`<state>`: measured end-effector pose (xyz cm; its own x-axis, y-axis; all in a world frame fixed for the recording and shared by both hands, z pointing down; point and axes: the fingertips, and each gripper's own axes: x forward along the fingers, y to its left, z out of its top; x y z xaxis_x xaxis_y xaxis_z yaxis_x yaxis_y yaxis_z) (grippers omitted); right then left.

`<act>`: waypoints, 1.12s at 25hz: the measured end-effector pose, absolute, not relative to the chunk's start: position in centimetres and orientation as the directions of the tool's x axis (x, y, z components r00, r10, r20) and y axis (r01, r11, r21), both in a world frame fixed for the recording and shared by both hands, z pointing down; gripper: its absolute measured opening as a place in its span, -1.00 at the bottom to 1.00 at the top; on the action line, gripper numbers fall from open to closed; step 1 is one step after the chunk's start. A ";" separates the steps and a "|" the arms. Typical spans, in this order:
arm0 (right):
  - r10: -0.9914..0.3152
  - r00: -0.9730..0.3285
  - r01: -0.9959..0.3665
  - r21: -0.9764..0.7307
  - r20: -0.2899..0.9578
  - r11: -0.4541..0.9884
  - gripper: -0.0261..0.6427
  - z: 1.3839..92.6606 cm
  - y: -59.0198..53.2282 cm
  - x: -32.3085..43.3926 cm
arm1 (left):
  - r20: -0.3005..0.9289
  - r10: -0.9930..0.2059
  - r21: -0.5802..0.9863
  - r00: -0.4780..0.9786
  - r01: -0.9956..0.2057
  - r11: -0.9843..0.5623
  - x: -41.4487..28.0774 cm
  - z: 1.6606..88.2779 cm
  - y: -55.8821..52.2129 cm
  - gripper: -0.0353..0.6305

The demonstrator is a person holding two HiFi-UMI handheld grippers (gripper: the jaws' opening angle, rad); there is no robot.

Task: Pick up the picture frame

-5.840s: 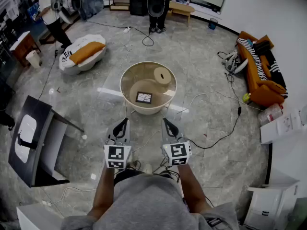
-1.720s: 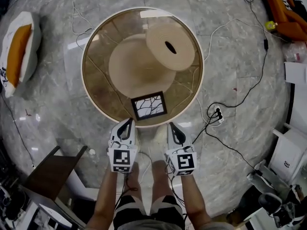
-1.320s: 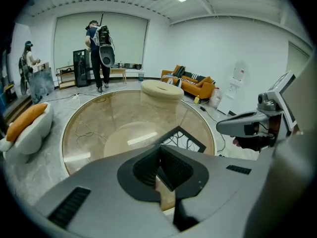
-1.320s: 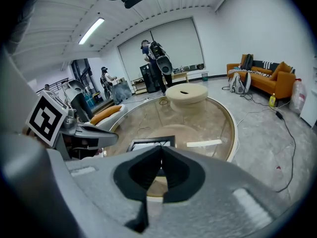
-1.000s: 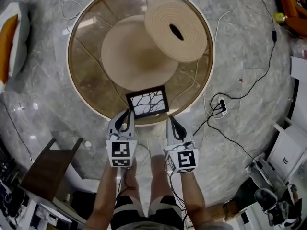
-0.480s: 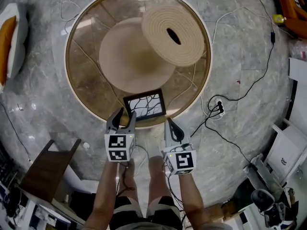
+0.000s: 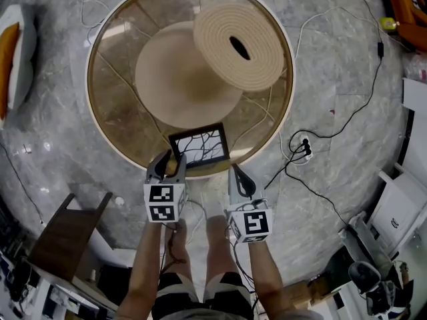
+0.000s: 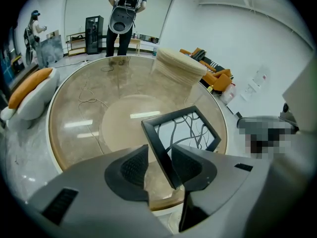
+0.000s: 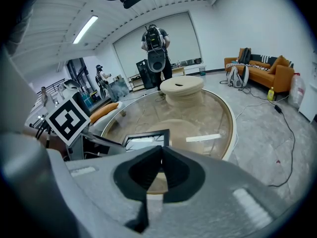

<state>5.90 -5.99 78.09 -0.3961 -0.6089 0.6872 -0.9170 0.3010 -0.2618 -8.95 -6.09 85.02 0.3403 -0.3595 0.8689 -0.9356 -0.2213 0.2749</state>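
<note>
The picture frame (image 7: 200, 147), black with a branch drawing, lies near the front edge of a round glass table (image 7: 89, 105). My left gripper (image 7: 170, 160) reaches down over the frame's left side. In the left gripper view the frame (image 8: 183, 130) has its near edge between the pads (image 8: 132, 166). The jaws are closing, and a gap still shows on the left pad's side. My right gripper (image 7: 237, 175) hovers just off the table's front rim, shut and empty. In the right gripper view the frame (image 9: 146, 139) lies ahead and to the left of the closed jaws (image 9: 159, 163).
A thick coiled beige disc (image 7: 239, 45) with a hole sits on the far right of the glass. Cables and a power strip (image 7: 303, 147) lie on the floor to the right. A dark side table (image 7: 63, 235) stands at lower left. A person (image 8: 126, 14) stands beyond the table.
My left gripper's jaws have opened from shut and sunk down astride the frame's left edge. The right gripper has stayed where it was.
</note>
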 end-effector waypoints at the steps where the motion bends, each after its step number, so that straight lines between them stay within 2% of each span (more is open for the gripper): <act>1: -0.608 -0.396 -0.917 -0.263 0.688 0.300 -0.92 78.1 -6.0 5.9 | 0.869 -0.358 0.276 0.341 -0.936 -0.220 -8.9 85.1 -6.1 -0.42; 8: -0.604 -0.396 -0.917 -0.271 0.691 0.291 -0.93 78.3 -6.0 5.9 | 0.871 -0.349 0.278 0.347 -0.932 -0.233 -8.8 85.1 -6.2 -0.44; 19: -0.583 -0.406 -0.912 -0.279 0.704 0.300 -0.93 78.9 -5.4 5.2 | 0.875 -0.357 0.278 0.327 -0.943 -0.181 -9.8 85.4 -6.7 -0.62; 28: -0.588 -0.405 -0.913 -0.276 0.700 0.300 -0.92 78.4 -5.4 5.1 | 0.875 -0.387 0.249 0.292 -0.955 -0.159 -10.3 85.1 -7.0 -0.67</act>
<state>5.08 -5.39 78.44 -0.4047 -0.5880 0.7003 -0.9132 0.2997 -0.2761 -10.34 -7.04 85.12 0.2923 -0.3866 0.8747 -0.9554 -0.1591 0.2490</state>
